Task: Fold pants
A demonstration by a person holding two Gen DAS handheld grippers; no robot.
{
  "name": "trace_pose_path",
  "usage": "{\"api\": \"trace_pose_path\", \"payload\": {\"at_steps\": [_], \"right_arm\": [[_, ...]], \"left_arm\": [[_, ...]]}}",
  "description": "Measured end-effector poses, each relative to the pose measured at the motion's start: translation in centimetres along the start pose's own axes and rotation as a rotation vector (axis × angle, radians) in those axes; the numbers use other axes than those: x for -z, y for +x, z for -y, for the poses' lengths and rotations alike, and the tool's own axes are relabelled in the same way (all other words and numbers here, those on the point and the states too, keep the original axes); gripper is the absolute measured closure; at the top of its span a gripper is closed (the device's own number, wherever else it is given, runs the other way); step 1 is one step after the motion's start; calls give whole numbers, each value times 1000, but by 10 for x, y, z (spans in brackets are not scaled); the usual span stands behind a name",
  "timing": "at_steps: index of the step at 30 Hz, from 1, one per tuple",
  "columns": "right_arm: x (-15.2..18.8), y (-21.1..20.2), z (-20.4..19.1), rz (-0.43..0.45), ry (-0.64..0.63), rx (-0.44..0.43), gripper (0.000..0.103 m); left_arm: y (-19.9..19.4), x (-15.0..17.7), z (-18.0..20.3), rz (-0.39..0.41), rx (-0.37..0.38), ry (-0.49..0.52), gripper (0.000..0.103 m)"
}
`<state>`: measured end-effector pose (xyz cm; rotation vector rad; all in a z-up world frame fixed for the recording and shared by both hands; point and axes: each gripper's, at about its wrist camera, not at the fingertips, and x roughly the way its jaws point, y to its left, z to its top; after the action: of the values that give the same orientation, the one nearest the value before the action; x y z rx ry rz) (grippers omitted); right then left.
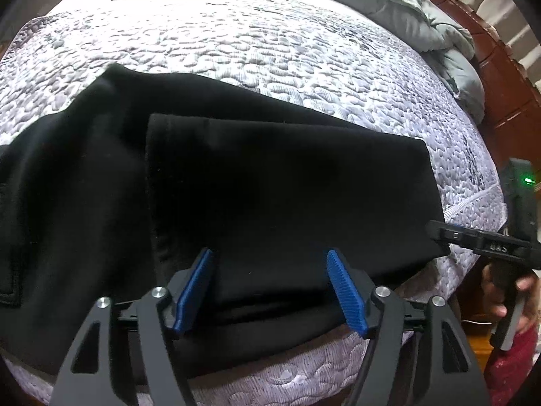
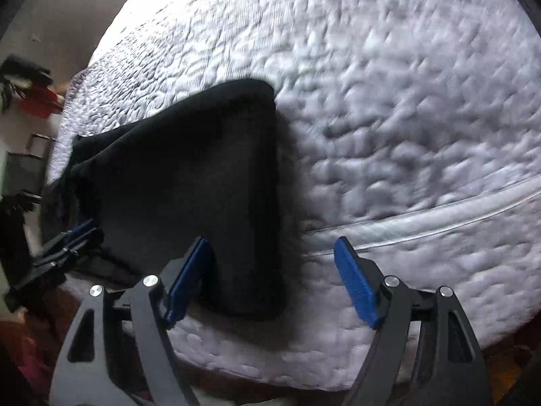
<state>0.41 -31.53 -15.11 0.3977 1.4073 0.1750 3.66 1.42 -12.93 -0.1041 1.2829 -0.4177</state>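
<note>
Black pants [image 1: 270, 182] lie folded on the quilted bed [image 1: 236, 34], one layer doubled over another, with more dark cloth spreading to the left. My left gripper [image 1: 270, 253] hovers over the fold's near edge, blue pads wide apart and not pressing the cloth. In the right wrist view the pants [image 2: 203, 169] show their right-hand folded edge. My right gripper [image 2: 271, 241] straddles that edge, open: its left pad is by the cloth and its right pad over bare mattress. The left gripper [image 2: 84, 230] shows at the far left of that view.
A grey comforter [image 1: 405, 10] is bunched at the bed's far right, beside a brown wooden bed frame [image 1: 500, 77]. A hand [image 1: 503, 297] holds the other tool at the right edge. The mattress seam [image 2: 422, 216] marks the bed's side. Something red [image 2: 40, 101] sits off the bed.
</note>
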Motion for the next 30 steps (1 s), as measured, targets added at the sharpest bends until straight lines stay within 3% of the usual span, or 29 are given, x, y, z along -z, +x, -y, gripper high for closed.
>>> {"api": "trace_pose_path", "payload": {"at_steps": [2, 4, 5, 8, 11, 13, 15, 16, 17, 23, 30], "right_arm": [[0, 3, -1, 1, -7, 10, 29], [2, 0, -7, 8, -35, -23, 68], [3, 0, -10, 0, -27, -70, 68], [4, 0, -21, 2, -60, -4, 71], [3, -1, -28, 0, -63, 32, 70], [4, -8, -42, 22, -105, 97, 61], [6, -19, -59, 61, -170, 232, 37], [9, -26, -68, 98, -223, 317, 34], [12, -32, -72, 125, -259, 351, 33], [15, -37, -126, 151, -363, 260, 34], [18, 2, -168, 78, -437, 254, 34]], "left_arm": [[1, 0, 1, 3, -3, 10, 31], [1, 1, 0, 10, 3, 11, 30], [1, 0, 0, 10, 4, 10, 30], [-1, -1, -4, 9, 27, -16, 30], [-14, -2, -11, 0, 53, -59, 32], [-37, 4, -21, 33, 47, -77, 32], [-66, 15, -46, 79, -24, -117, 32], [-78, 21, -61, 94, -57, -144, 32], [-89, 28, -77, 110, -88, -179, 32], [-139, 78, -184, 154, -286, -438, 33], [-152, 113, -258, 227, -173, -668, 33]]}}
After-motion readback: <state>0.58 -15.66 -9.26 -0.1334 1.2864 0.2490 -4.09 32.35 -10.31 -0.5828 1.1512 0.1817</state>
